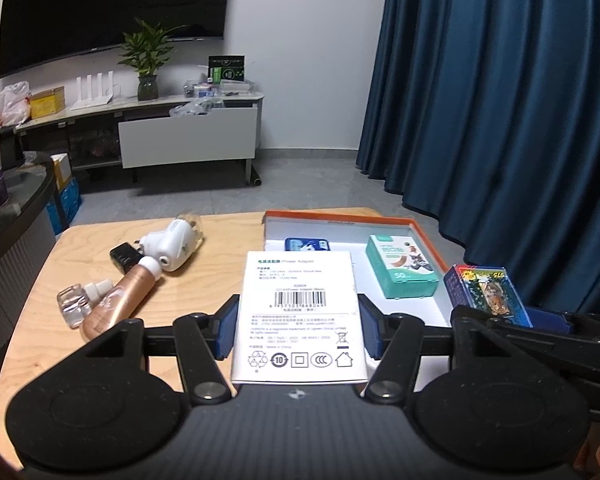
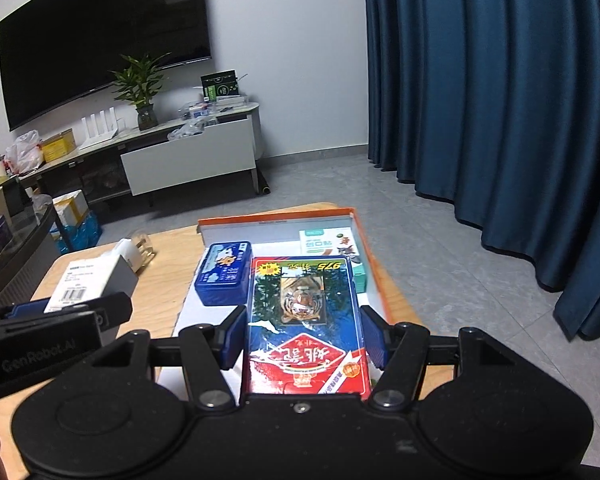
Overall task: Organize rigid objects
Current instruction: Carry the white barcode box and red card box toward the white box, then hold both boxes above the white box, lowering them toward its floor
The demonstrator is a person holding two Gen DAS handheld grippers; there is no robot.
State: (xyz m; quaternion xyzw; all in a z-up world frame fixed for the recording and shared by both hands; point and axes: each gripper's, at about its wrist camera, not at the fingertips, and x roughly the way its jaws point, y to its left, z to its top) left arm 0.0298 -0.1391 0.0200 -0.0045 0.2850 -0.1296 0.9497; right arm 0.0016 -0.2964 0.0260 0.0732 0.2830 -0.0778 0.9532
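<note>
The left tongs (image 1: 298,326) clamp a white adapter box (image 1: 299,316) above the wooden counter (image 1: 36,280), beside the orange-rimmed tray (image 1: 420,226). The right tongs (image 2: 304,336) grip a blue card pack (image 2: 306,324) over that tray, where a blue tin (image 2: 224,278) and a teal box (image 1: 400,272) lie. Bottles (image 1: 120,300) lie at the counter's left.

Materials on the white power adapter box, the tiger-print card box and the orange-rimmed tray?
White power adapter box, in the left gripper: likely matte paperboard, with crisp printed text and sharp edges. Tiger-print card box, in the right gripper: glossy, probably cellophane-wrapped card, judging by the glare streaks. Orange-rimmed tray: looks like rigid cardboard, a thin straight wall with a white lining.
</note>
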